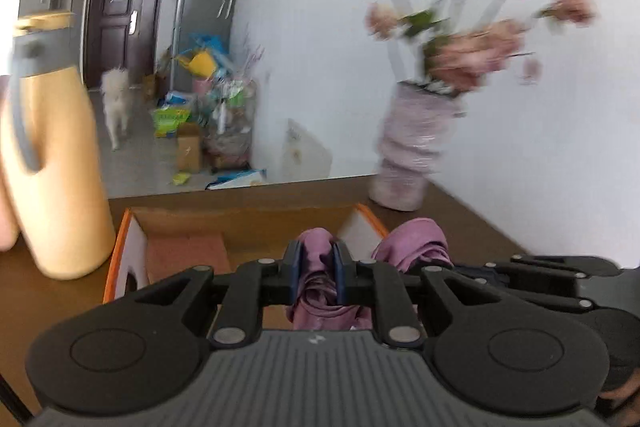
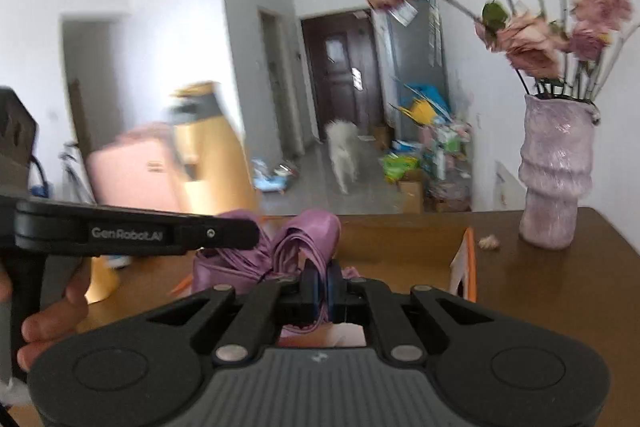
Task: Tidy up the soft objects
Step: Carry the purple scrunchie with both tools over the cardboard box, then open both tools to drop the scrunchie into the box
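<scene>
With the left claw (image 1: 317,269) and the right claw (image 2: 320,281) each clamped on a fold of the purple cloth (image 1: 316,291), held up at the box's (image 1: 248,223) 6 o'clock rim, both should keep level until it hangs inside.

The flowers (image 1: 460,7) at upper right are blurred; the yellow jug (image 1: 52,147) is smeared and cut off at left.
</scene>
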`<action>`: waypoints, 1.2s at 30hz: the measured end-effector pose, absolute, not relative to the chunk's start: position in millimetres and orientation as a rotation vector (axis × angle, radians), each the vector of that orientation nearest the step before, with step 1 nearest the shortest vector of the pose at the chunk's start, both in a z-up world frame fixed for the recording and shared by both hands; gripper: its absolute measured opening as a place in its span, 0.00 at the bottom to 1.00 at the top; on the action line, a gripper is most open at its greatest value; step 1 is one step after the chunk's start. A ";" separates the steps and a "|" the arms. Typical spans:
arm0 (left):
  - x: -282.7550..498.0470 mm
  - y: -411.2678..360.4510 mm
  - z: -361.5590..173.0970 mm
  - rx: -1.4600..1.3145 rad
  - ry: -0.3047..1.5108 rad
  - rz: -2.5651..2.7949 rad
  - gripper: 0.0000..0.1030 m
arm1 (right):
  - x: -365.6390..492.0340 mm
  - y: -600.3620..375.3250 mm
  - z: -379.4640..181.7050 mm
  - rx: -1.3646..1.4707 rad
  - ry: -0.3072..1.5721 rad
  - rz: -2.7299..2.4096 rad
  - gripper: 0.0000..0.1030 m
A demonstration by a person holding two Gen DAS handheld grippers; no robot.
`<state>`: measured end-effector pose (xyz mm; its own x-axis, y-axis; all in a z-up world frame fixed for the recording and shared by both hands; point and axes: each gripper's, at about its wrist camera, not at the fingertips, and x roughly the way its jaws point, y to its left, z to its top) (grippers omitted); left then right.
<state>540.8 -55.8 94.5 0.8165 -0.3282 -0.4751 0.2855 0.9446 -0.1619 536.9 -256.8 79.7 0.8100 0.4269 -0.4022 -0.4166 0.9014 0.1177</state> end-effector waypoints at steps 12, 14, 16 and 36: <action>744.7 -42.9 11.2 -0.094 0.750 -0.151 0.44 | 746.6 -203.9 21.9 -0.057 0.746 0.269 0.25; 741.9 -38.5 8.6 -0.092 0.727 -0.125 0.47 | 751.4 -201.3 15.2 -0.054 0.781 0.261 0.36; 733.7 -29.4 11.3 -0.104 0.710 -0.146 0.47 | 744.1 -202.1 16.7 -0.042 0.770 0.263 0.44; 483.8 10.5 157.8 0.100 0.381 -0.008 0.82 | 517.6 -294.5 164.6 -0.080 0.442 0.193 0.78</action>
<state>483.8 10.5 157.8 0.9283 0.0107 -0.3716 0.0268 0.9950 0.0958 517.6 -294.5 164.6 0.8861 0.1685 -0.4318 -0.2032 0.9785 -0.0351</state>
